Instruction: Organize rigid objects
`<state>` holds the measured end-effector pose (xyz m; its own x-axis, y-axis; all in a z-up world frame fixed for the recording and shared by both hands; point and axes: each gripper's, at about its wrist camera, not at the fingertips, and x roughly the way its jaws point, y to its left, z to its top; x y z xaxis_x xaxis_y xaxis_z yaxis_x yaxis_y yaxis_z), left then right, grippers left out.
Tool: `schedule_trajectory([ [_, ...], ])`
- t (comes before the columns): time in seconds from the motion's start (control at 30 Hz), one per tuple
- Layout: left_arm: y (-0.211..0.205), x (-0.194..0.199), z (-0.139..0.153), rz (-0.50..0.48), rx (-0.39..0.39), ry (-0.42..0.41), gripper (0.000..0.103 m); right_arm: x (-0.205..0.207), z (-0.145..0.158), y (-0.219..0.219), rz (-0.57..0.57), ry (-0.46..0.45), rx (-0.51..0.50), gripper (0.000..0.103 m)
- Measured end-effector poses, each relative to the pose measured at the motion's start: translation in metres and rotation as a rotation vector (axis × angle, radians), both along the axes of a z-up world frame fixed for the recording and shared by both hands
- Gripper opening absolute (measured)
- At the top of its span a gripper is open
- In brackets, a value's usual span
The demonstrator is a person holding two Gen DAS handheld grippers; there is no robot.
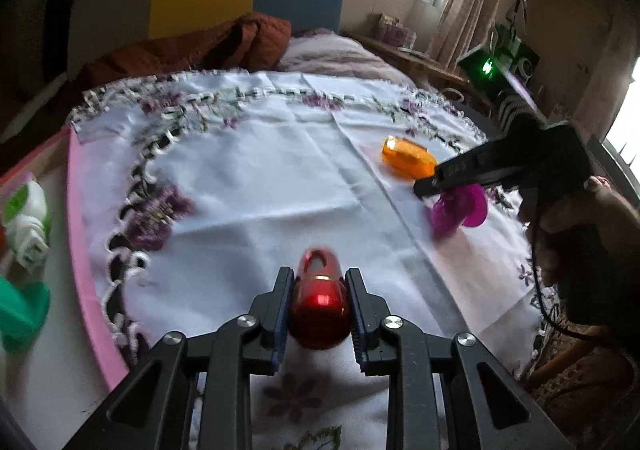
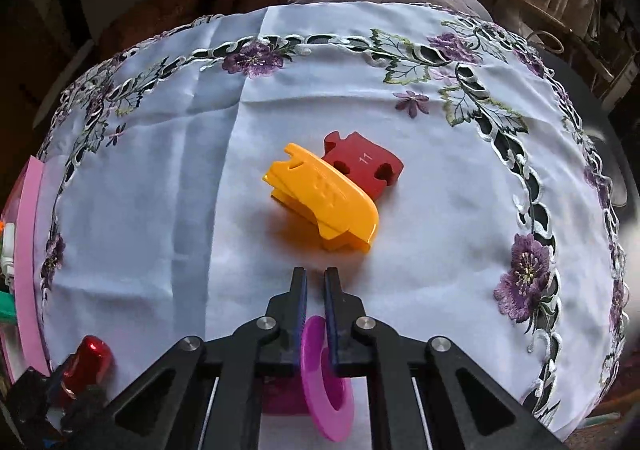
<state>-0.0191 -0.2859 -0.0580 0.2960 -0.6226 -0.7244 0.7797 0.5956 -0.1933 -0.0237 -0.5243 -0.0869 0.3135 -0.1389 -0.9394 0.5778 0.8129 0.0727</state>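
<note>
Left gripper (image 1: 320,286) is clamped on a red metal piece (image 1: 319,306), held above the embroidered cloth (image 1: 248,178). Right gripper (image 2: 316,282) is closed nearly flat on a magenta disc's (image 2: 320,370) rim. Yellow piece (image 2: 322,198) overlaps a dark red block (image 2: 366,164) mid-cloth.

The magenta spool (image 2: 320,374) is partly hidden behind the right tongs (image 2: 316,278); left-edge items are blurred.

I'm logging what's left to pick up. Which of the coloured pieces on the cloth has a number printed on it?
The dark red block behind the yellow piece; it bears a white "11" and lies free on the cloth, unlike the pieces in the grippers.
</note>
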Motion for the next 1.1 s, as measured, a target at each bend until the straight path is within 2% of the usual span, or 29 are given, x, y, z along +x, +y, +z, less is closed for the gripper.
schedule_trajectory([
  [0.2,0.017,-0.003,0.028,0.035,-0.044,-0.055,0.026,0.0,-0.002,0.0,-0.005,0.001,0.005,0.008],
  [0.53,0.062,0.008,0.054,0.125,-0.085,-0.058,0.026,0.004,-0.003,0.01,0.041,0.022,-0.062,0.008],
  [0.73,0.106,0.023,0.061,0.207,-0.115,-0.022,0.026,0.004,-0.002,0.01,0.041,0.023,-0.065,0.008],
  [0.83,0.131,0.032,0.06,0.258,-0.11,-0.012,0.026,0.0,-0.001,0.007,0.022,0.009,-0.034,0.008],
  [0.93,0.162,0.043,0.055,0.329,-0.101,-0.005,0.026,-0.003,0.0,0.002,-0.003,-0.01,0.007,0.008],
  [1.1,0.203,0.056,0.04,0.428,-0.073,0.032,0.026,-0.001,-0.001,0.001,0.004,-0.004,-0.006,0.008],
])
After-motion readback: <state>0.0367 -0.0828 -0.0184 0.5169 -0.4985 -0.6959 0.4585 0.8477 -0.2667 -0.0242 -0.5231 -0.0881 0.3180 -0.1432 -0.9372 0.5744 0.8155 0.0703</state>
